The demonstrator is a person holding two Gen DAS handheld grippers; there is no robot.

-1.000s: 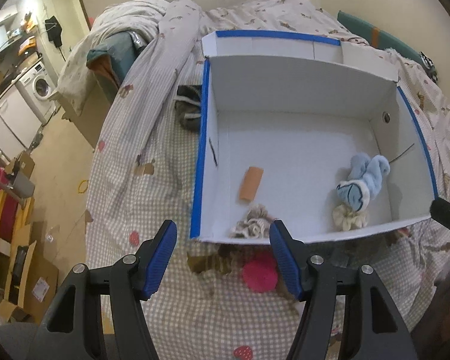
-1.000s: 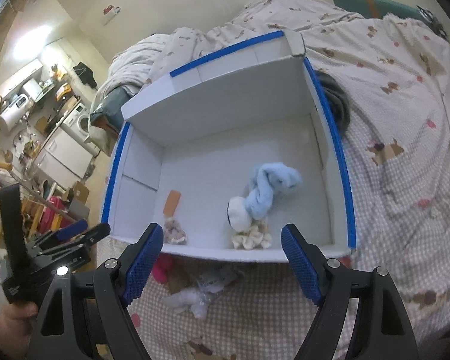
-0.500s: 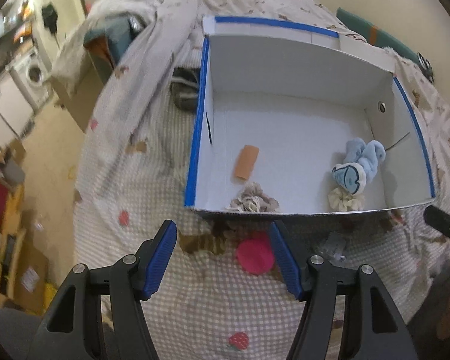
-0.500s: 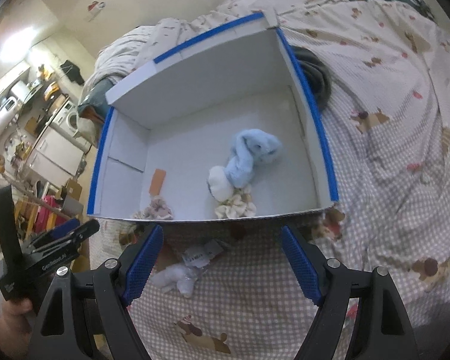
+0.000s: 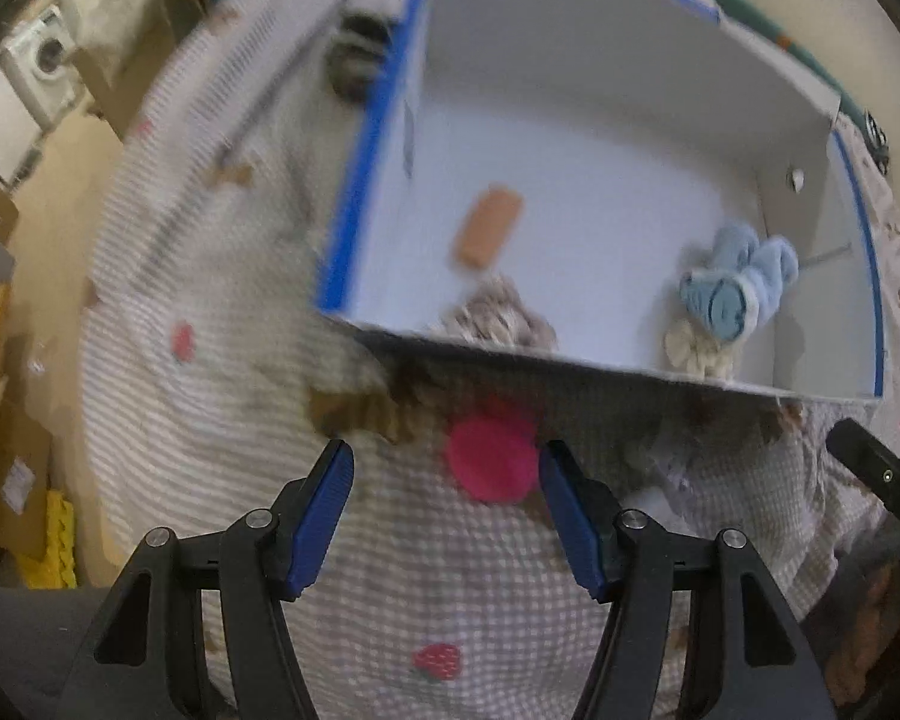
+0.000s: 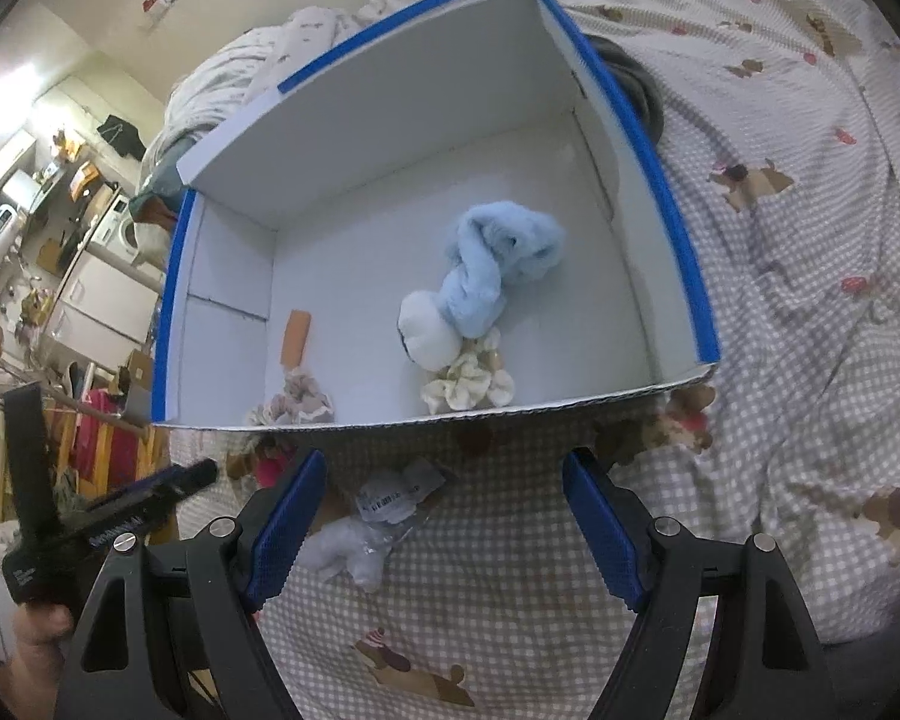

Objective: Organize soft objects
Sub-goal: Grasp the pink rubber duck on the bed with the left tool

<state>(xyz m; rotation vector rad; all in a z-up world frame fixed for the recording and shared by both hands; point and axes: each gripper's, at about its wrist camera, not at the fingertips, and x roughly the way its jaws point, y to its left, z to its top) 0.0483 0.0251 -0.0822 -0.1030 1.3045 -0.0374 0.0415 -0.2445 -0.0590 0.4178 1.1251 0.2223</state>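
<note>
Both grippers have dropped toward the bedspread: the left gripper (image 5: 444,507), jaws apart and empty, now brackets the pink pad (image 5: 492,456). The right gripper (image 6: 444,528), wide and empty, hangs over the bagged white plush (image 6: 354,552) at 6 o'clock from the white box (image 6: 390,132), so pickups look next

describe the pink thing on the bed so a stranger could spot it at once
Find the white box with blue-taped edges on the checked bedspread. Just outside its near wall lies a round, bright pink soft object. Nothing else there is pink; the bagged item beside it is whitish.
</note>
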